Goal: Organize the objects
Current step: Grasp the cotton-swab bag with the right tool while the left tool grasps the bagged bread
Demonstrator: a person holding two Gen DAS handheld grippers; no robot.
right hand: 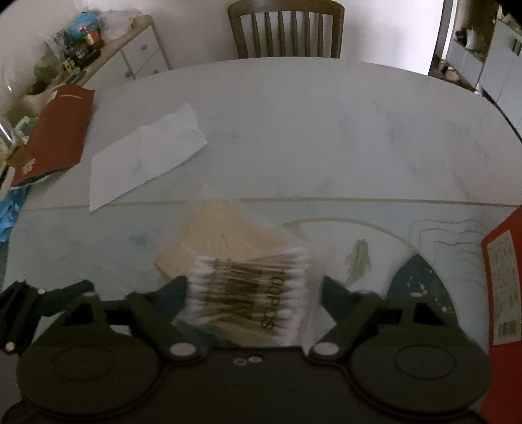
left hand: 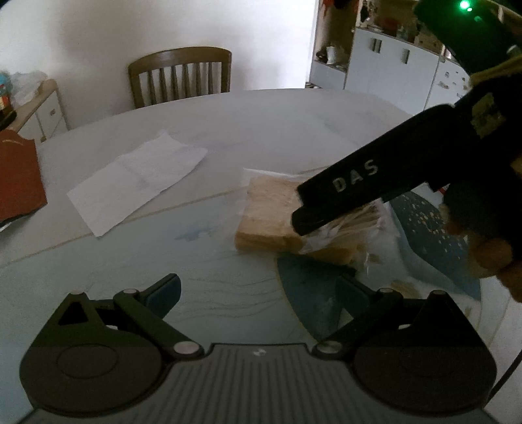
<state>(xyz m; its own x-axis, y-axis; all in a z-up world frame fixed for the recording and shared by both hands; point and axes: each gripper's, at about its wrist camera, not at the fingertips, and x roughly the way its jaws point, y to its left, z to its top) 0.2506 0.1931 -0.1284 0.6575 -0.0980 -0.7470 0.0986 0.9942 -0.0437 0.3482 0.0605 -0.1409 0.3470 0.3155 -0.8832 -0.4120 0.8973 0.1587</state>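
Note:
A clear pack of cotton swabs (right hand: 248, 293) lies partly on a flat beige pack of wooden sticks (right hand: 225, 234) on the patterned table mat (right hand: 98, 248). My right gripper (right hand: 254, 287) straddles the swab pack. Its left pad touches the swab ends, while a narrow strip of clear wrapper shows before the right finger, so it stands open. In the left wrist view one black finger (left hand: 339, 192) of it comes down onto the swab pack (left hand: 352, 225) beside the beige pack (left hand: 267, 212). My left gripper (left hand: 259, 290) hovers open over the mat, holding nothing.
A creased white paper (right hand: 146, 156) lies left of the packs, a dark red pouch (right hand: 58, 130) at the table's left edge and a red box (right hand: 502, 293) at the right. A wooden chair (right hand: 287, 29) stands beyond the table. A person's hand (left hand: 489, 254) holds the right gripper.

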